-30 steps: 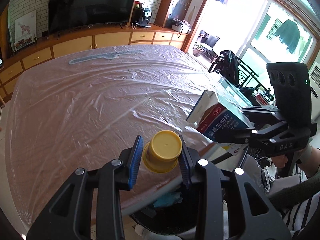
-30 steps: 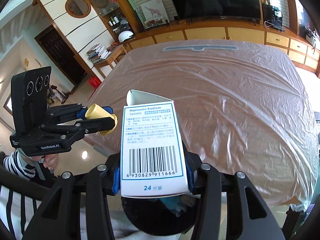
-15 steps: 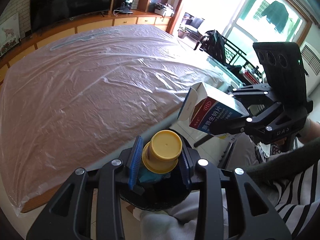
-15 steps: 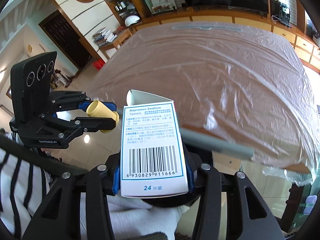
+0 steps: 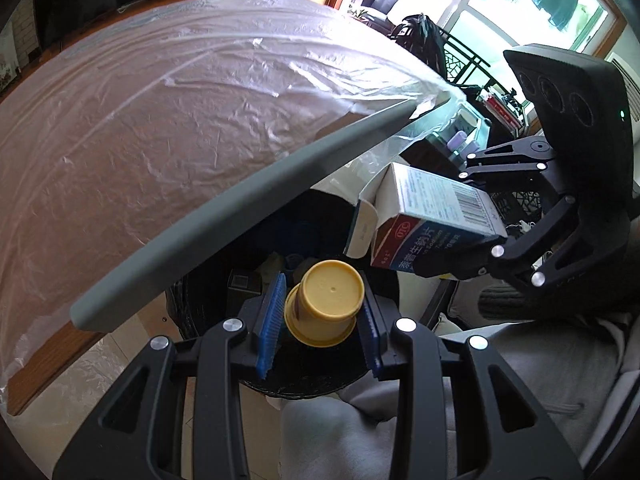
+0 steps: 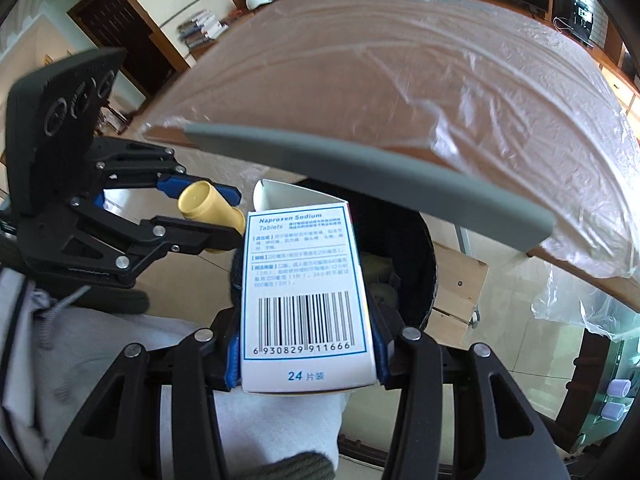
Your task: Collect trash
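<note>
Disposal step: left gripper clamps the yellow cup, right gripper clamps the medicine box — both above the black bin. Next: release each squarely inside.

cup: yellow
box: white, blue border, black barcode (red-blue side)
pads: blue
bin: black
table edge: grey
</note>
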{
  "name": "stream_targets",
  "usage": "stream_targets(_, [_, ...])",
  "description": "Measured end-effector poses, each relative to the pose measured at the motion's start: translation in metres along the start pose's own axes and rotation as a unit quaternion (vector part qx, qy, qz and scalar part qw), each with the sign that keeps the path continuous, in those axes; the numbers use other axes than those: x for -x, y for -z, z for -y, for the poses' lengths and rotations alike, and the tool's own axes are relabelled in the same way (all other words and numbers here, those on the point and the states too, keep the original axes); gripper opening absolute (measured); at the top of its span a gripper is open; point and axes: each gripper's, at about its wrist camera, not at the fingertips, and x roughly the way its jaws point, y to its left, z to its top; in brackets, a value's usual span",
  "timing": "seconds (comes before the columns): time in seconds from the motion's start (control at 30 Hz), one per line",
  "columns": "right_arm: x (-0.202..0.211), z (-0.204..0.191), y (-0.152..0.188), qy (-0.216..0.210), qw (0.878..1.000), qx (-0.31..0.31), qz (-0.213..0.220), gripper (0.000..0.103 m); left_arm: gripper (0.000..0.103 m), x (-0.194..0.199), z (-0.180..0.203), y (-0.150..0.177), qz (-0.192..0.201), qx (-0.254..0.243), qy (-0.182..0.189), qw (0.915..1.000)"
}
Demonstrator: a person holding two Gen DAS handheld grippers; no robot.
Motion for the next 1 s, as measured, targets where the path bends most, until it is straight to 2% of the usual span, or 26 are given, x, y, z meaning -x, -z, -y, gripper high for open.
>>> stream_targets(0.23, [-0.039, 0.002, 0.000, 0.005, 0.999, -0.006, -0.034, 0.048, 0.038, -0.027, -0.003, 0.007, -0.026, 0.003, -0.011, 0.9996])
stream_targets(0.27, [-0.042, 0.003, 0.000, 0.004, 0.999, -0.006, -0.039, 0.048, 0.042, -0.029, -0.001, 0.005, -0.026, 0.002, -0.016, 0.9995])
stream_targets(0.33, [-0.045, 0.005, 0.001, 0.003, 0.999, -0.017, -0.042, 0.069, 0.070, -0.029, 0.001, 0.005, -0.022, 0.002, -0.039, 0.9990])
stream_targets(0.37, [-0.045, 0.007, 0.001, 0.003, 0.999, -0.023, -0.040, 0.076, 0.071, -0.027, 0.001, 0.005, -0.016, 0.003, -0.044, 0.9989])
stream_targets(0.5, [-0.042, 0.013, 0.000, 0.005, 0.999, -0.033, -0.038, 0.076, 0.071, -0.024, -0.006, 0.004, -0.017, 0.014, -0.053, 0.9984])
stream_targets(0.67, [-0.026, 0.013, -0.006, -0.009, 0.999, -0.034, -0.030, 0.077, 0.071, -0.001, -0.011, -0.006, 0.000, 0.024, -0.052, 0.9983])
stream_targets(0.7, [-0.017, 0.013, -0.010, -0.018, 0.999, -0.035, -0.024, 0.078, 0.071, 0.006, -0.011, -0.009, 0.005, 0.024, -0.050, 0.9985])
stream_targets(0.77, [0.003, 0.011, -0.017, -0.025, 0.999, -0.026, 0.000, 0.082, 0.073, 0.033, -0.009, -0.020, 0.040, 0.019, -0.039, 0.9982])
stream_targets(0.83, [0.033, 0.012, -0.030, -0.021, 0.999, -0.014, 0.047, 0.087, 0.093, 0.057, -0.010, -0.031, 0.084, 0.015, -0.046, 0.9953])
stream_targets(0.87, [0.044, 0.015, -0.036, -0.016, 0.998, -0.015, 0.064, 0.090, 0.095, 0.073, -0.015, -0.039, 0.113, 0.017, -0.061, 0.9916])
stream_targets(0.97, [0.076, 0.044, -0.062, 0.011, 0.991, -0.039, 0.124, 0.096, 0.095, 0.099, -0.040, -0.056, 0.152, 0.048, -0.063, 0.9851])
stream_targets(1.0, [0.084, 0.058, -0.072, 0.030, 0.988, -0.053, 0.144, 0.099, 0.095, 0.106, -0.051, -0.063, 0.167, 0.061, -0.076, 0.9810])
